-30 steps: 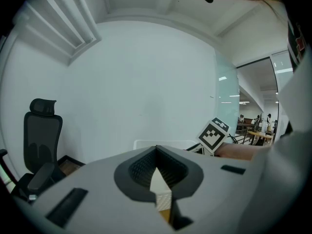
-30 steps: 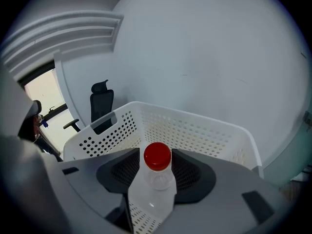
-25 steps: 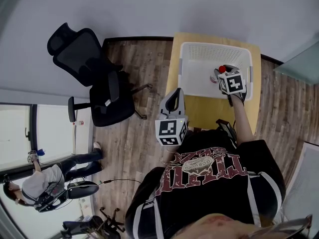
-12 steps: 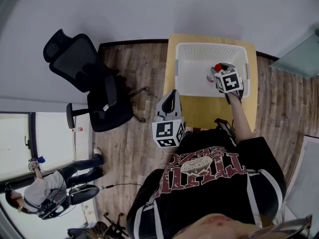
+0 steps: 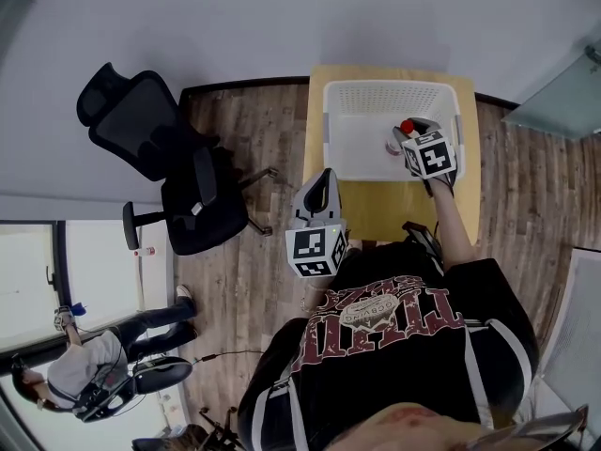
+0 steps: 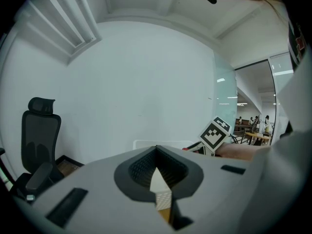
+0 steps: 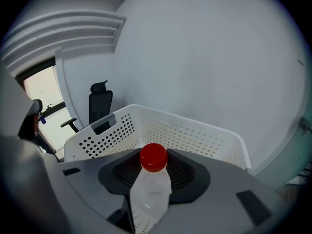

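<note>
Bottle [image 7: 150, 191], clear plastic with a red cap [image 7: 153, 157], stands upright and is pinched at its body between the jaws of the right gripper [image 5: 411, 139]. It hangs over the right part of the white perforated basket [image 7: 204, 130]; contact with the basket's bottom cannot be confirmed. The basket occupies the far half of the yellow surface [image 5: 394, 216]. Left gripper [image 6: 157, 174]: jaws pressed together, nothing between them, held near the person's chest, just off the surface's near left corner, above the wooden floor [image 5: 263, 130]. A black office chair [image 5: 160, 148] stands well apart to the left.
</note>
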Available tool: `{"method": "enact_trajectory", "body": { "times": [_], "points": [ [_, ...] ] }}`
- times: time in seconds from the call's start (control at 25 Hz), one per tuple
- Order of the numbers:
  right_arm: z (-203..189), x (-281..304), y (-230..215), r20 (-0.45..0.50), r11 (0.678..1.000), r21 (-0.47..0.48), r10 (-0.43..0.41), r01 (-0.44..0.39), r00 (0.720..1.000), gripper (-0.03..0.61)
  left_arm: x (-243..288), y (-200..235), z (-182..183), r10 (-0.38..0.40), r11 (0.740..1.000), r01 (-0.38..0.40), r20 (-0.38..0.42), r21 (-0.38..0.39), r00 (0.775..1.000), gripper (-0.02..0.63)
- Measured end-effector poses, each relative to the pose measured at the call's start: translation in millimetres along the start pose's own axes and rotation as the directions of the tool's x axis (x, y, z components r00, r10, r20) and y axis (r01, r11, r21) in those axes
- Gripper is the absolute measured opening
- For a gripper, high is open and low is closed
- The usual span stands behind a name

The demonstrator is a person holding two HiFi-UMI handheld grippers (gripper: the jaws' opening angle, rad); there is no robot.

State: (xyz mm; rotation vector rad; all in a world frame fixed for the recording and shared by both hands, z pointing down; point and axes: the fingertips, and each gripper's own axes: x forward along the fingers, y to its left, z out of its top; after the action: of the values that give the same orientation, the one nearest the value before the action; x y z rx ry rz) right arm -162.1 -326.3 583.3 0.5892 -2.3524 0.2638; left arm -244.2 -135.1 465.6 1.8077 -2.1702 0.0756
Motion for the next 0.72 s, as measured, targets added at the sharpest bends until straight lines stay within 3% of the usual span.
{"method": "enact_trajectory", "body": {
  "times": [0.44, 0.72],
  "points": [
    [22, -42, -2, 0.110, 1.000, 0.009, 0.029, -0.030, 0.994, 0.167, 11, -28, 3, -0.078, 0.997, 0.078, 0.002, 0.017, 0.997, 0.028],
    [35, -81, -11, 0.169, 1.000, -0.004, 0.000, 0.000, 0.986, 0.166, 17, -52, 5, -0.144, 0.989, 0.144, -0.002, 0.033, 0.990, 0.028]
  ]
}}
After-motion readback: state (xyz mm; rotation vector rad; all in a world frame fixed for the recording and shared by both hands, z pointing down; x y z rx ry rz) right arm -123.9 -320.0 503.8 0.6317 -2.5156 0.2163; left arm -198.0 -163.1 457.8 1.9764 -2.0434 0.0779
